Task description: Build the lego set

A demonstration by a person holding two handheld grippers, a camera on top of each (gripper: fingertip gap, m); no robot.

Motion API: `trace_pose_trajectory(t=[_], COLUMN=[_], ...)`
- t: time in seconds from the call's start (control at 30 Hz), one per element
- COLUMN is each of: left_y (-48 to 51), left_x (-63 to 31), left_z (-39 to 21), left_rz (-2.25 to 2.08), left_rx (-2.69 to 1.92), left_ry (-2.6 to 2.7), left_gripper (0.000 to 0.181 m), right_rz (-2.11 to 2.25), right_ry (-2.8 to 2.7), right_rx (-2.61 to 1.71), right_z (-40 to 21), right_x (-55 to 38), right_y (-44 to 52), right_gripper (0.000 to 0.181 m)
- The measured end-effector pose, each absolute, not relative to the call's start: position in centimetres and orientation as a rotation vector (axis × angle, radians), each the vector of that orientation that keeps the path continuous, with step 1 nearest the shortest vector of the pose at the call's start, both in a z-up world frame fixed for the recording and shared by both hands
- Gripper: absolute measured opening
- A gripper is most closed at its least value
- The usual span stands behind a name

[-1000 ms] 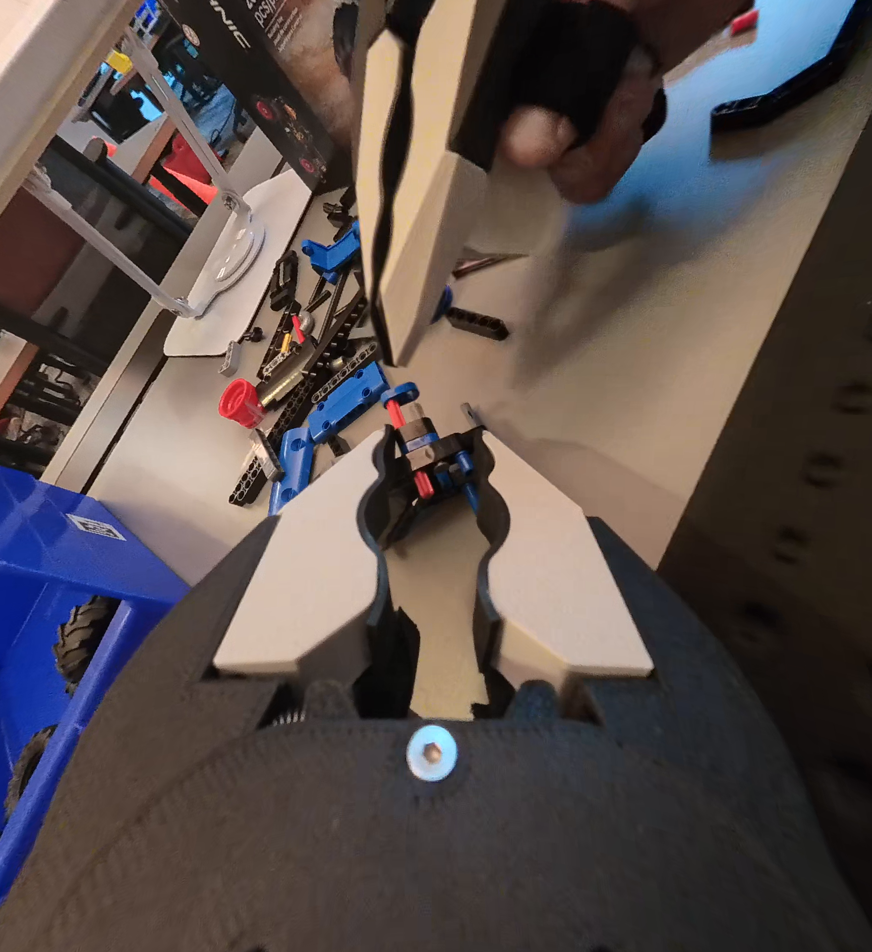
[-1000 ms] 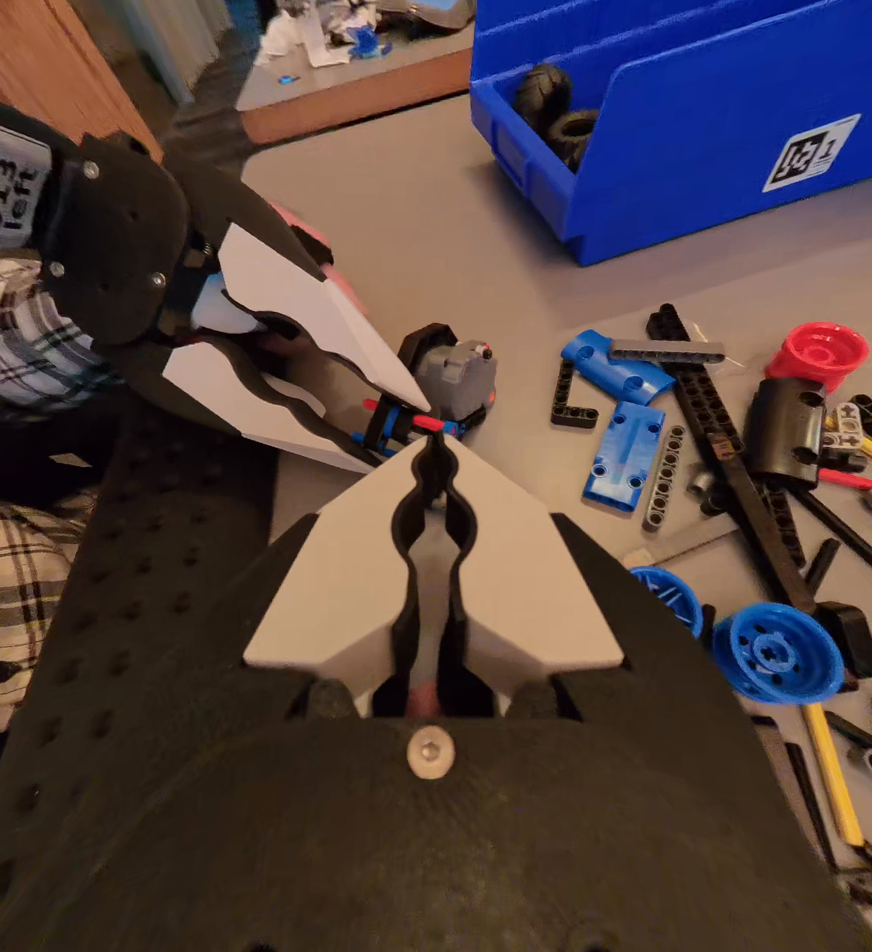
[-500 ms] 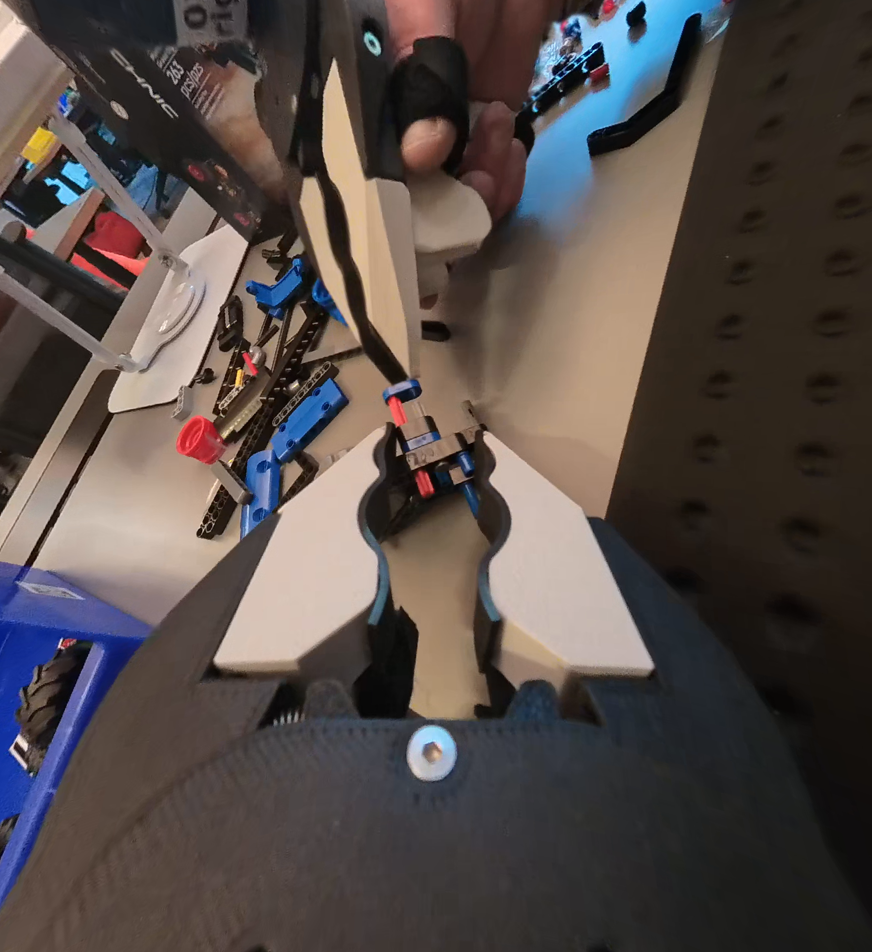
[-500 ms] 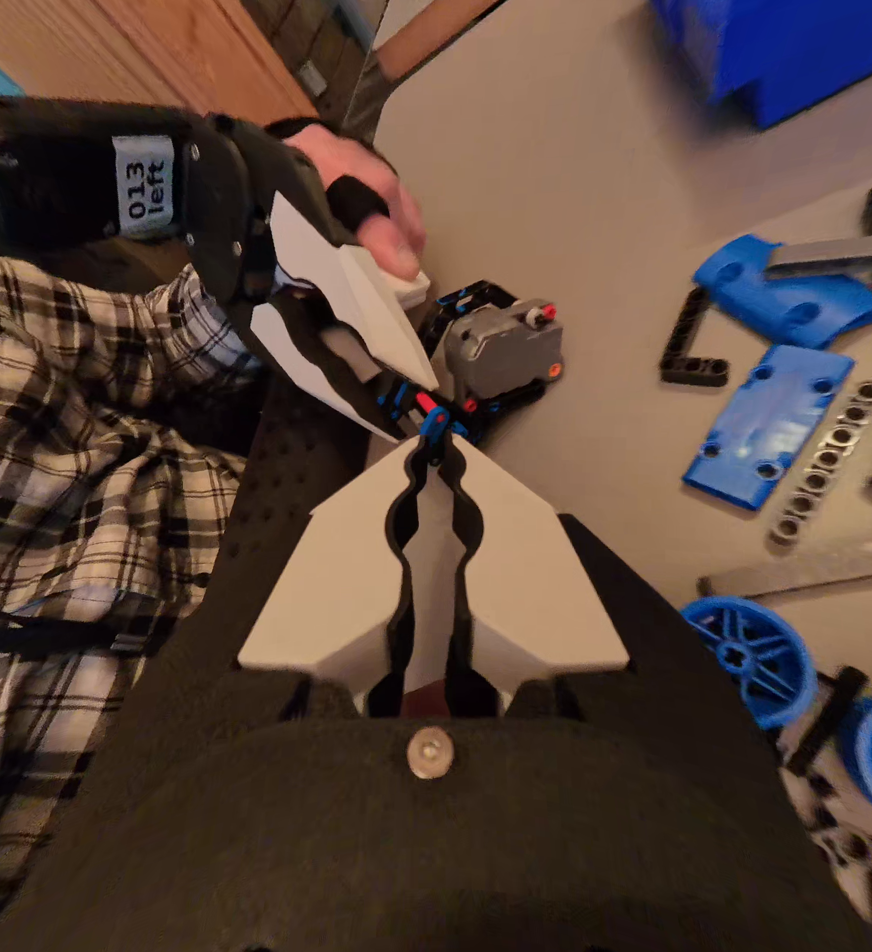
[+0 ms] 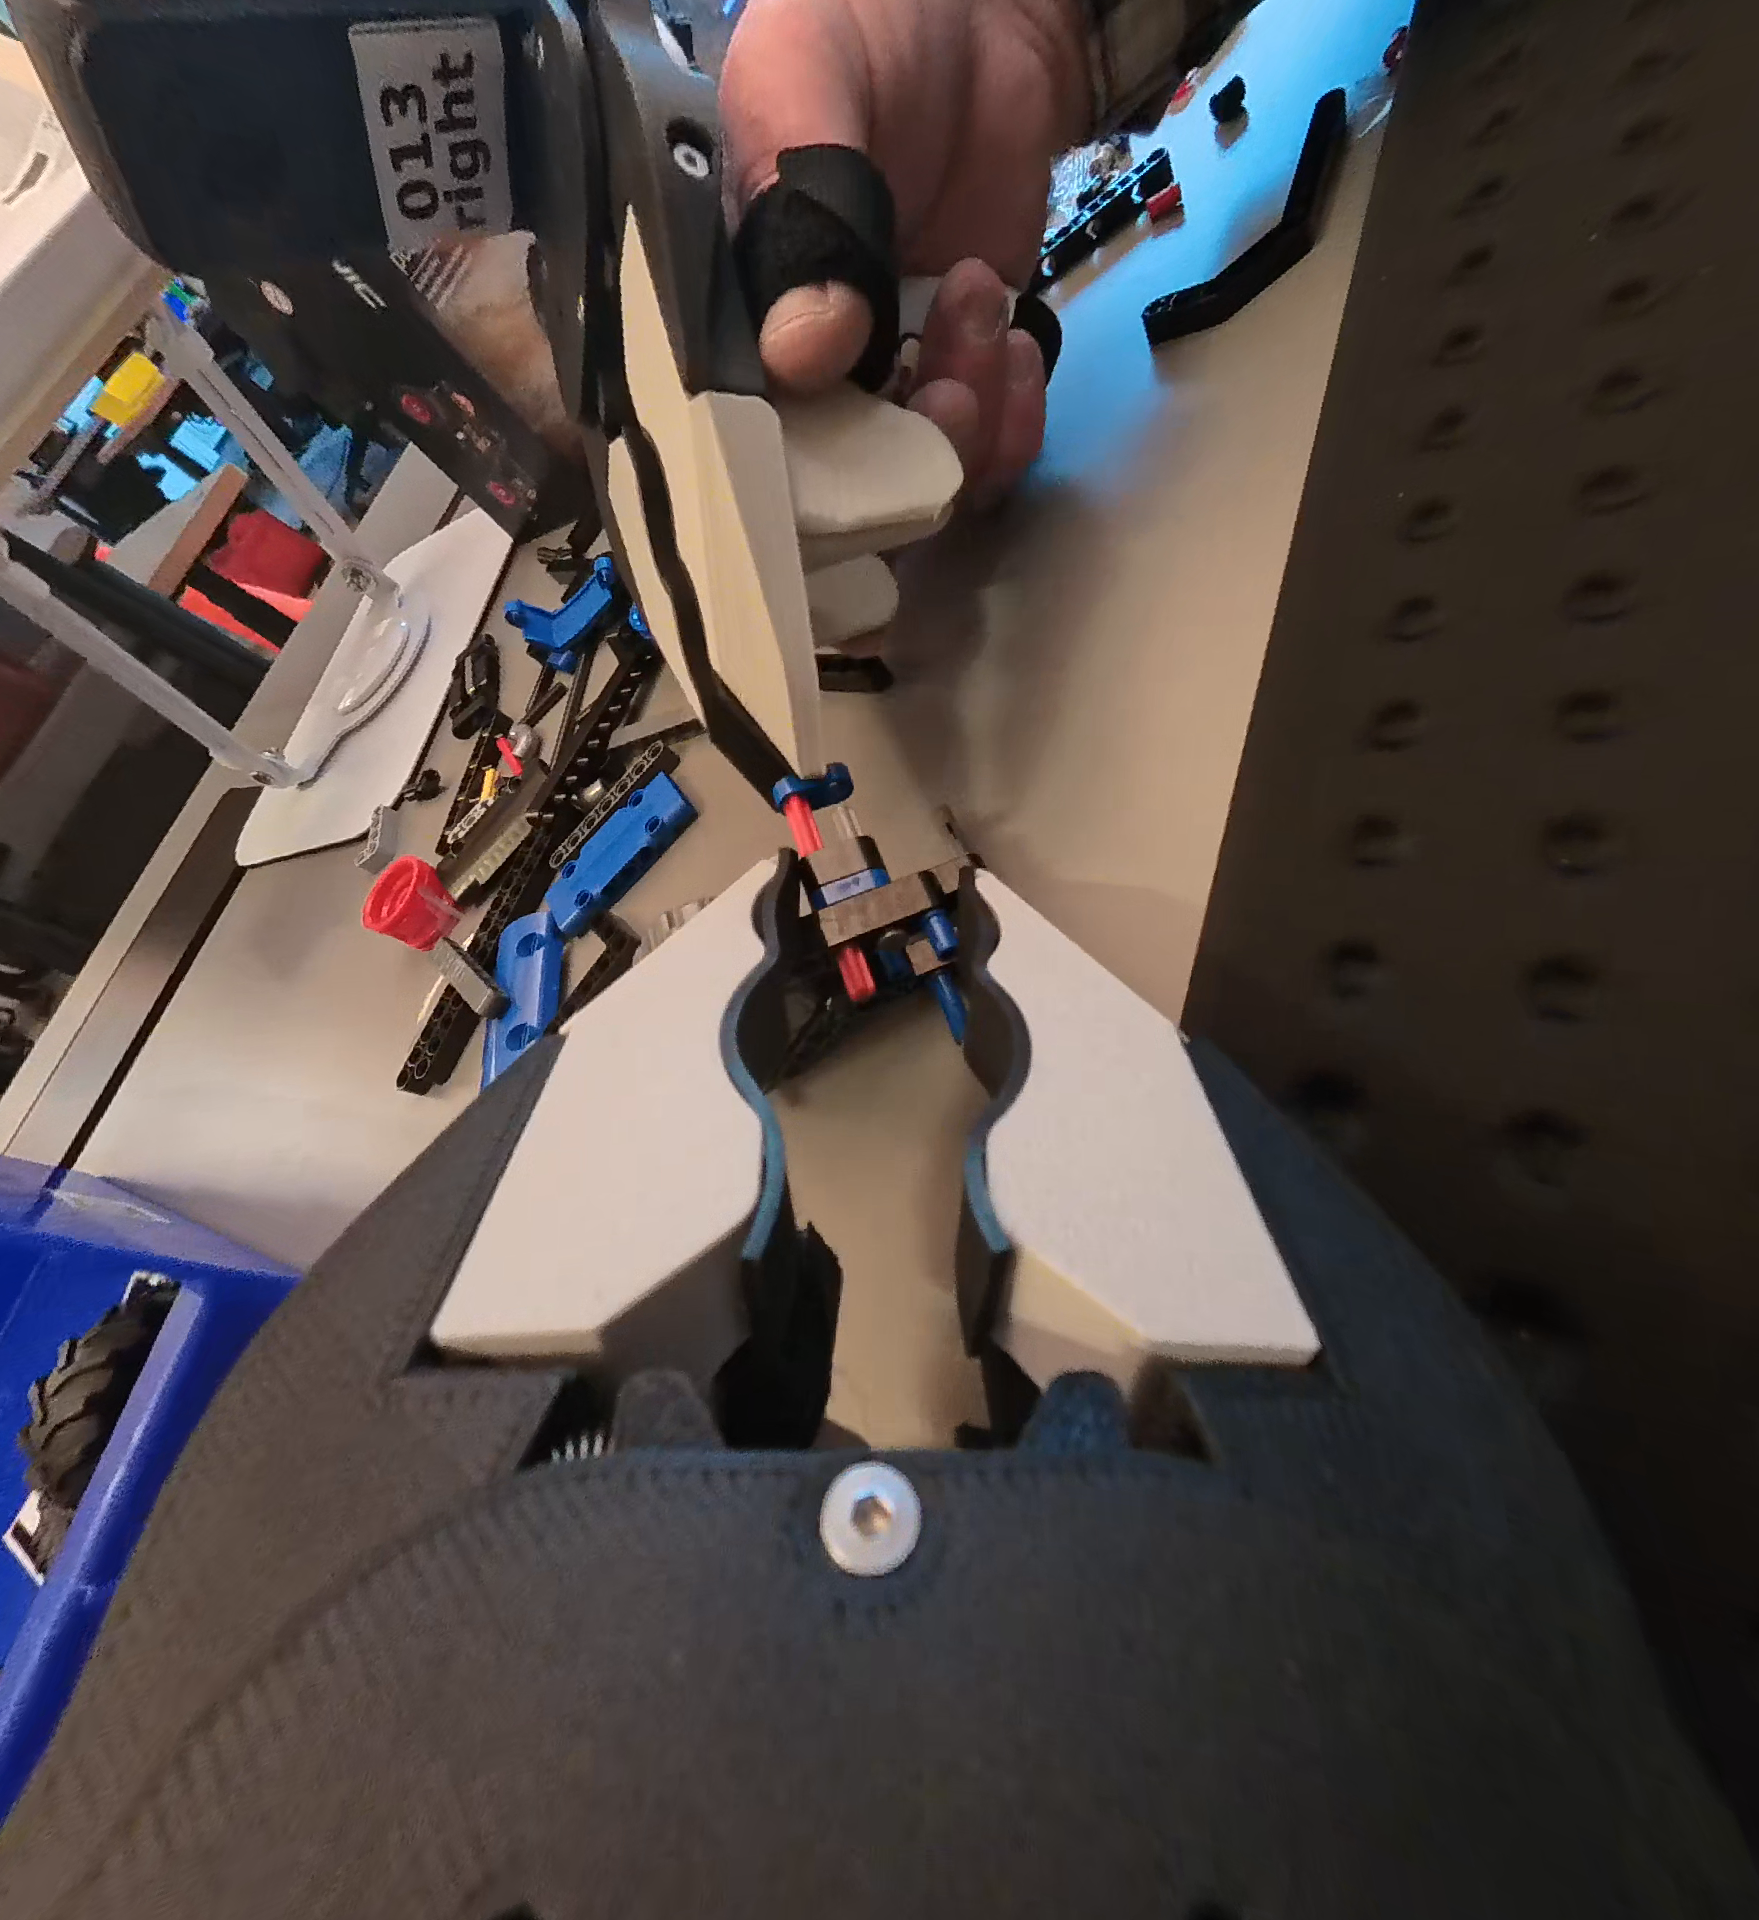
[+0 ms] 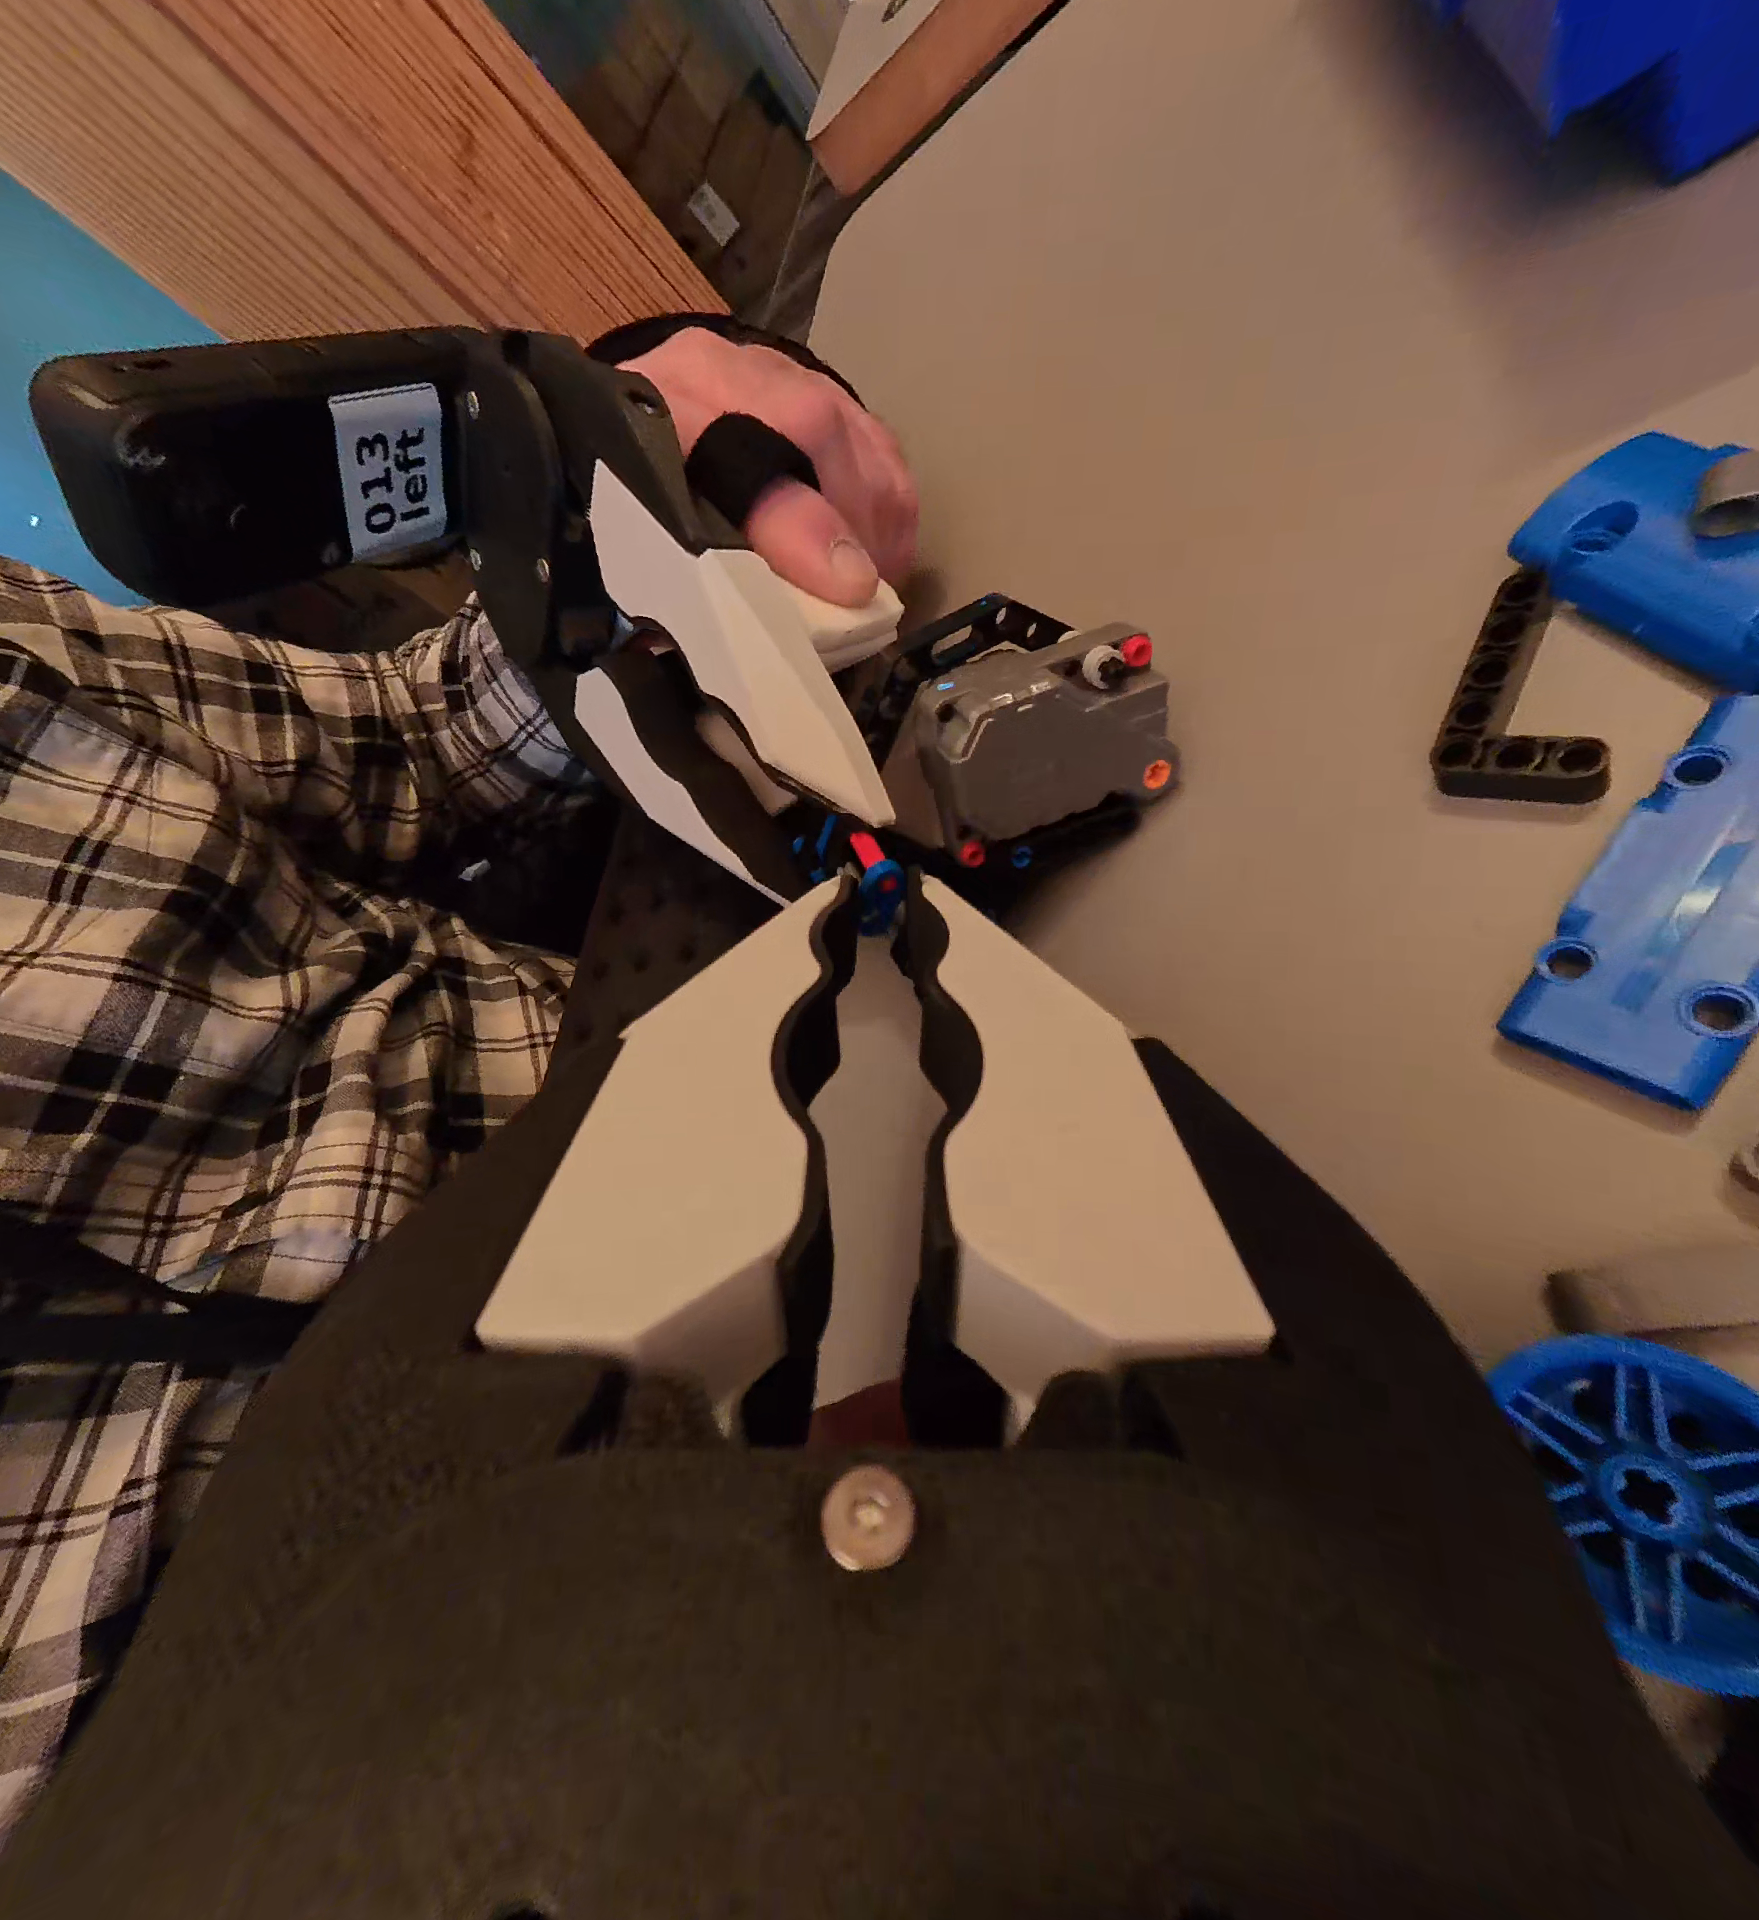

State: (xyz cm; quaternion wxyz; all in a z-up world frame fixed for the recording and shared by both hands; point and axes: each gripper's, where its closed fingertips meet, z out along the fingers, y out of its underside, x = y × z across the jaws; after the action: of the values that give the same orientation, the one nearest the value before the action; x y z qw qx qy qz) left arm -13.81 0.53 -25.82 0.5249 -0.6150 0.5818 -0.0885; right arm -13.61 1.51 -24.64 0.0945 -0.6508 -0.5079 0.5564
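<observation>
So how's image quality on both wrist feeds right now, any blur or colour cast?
Left wrist view: assembly sharp between the fingers, blue glare on the far table, edges bowed. Right wrist view: dim warm cast, connector sharp, blue wheel and lower-right corner smeared.

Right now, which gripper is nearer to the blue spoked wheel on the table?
Right. The right gripper, pinching the small blue connector, has the blue wheel beside its own body; the left gripper grips the motor assembly farther off.

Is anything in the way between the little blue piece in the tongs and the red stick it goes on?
Nothing visible. The right tongs pinch the blue connector right at the end of the red axle, which sticks out of the motor assembly held by the left tongs.
</observation>
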Motion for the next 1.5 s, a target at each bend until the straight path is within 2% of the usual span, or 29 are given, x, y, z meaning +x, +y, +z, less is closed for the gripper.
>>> trace_pose_trajectory(t=[0.8,0.87,0.9,1.0,1.17,1.27,1.47,1.5], left_y=[0.4,0.8,1.0,0.9,0.1,-0.5,0.1,0.3], left_x=[-13.7,-14.0,-14.3,-15.3,-16.3,-17.2,-17.1,-16.9], left_z=[-25.8,-25.4,-24.9,-24.7,-24.8,-25.4,-26.4,-26.3], left_rz=[-0.234,-0.18,-0.156,-0.092,-0.051,-0.037,-0.012,-0.017], left_rx=[-1.466,-1.462,-1.458,-1.489,-1.56,-1.632,-1.691,-1.689], left_ry=[1.376,1.351,1.322,1.3,1.282,1.285,1.323,1.304], left_gripper=[0.027,0.032,0.044,0.044,0.035,0.024,0.016,0.008], right_rz=[1.636,1.626,1.626,1.642,1.641,1.636,1.645,1.647], right_ry=[-1.501,-1.496,-1.502,-1.495,-1.489,-1.482,-1.486,-1.49], right_rx=[-1.928,-1.924,-1.926,-1.934,-1.937,-1.937,-1.935,-1.936], right_z=[-24.9,-25.0,-25.0,-25.0,-24.9,-24.9,-24.9,-24.9], right_x=[-14.4,-14.5,-14.6,-14.7,-14.8,-14.8,-15.1,-15.1], right_y=[1.0,1.1,1.0,1.0,1.0,1.1,0.8,0.6], right_gripper=[0.006,0.006,0.006,0.006,0.006,0.006,0.006,0.006])
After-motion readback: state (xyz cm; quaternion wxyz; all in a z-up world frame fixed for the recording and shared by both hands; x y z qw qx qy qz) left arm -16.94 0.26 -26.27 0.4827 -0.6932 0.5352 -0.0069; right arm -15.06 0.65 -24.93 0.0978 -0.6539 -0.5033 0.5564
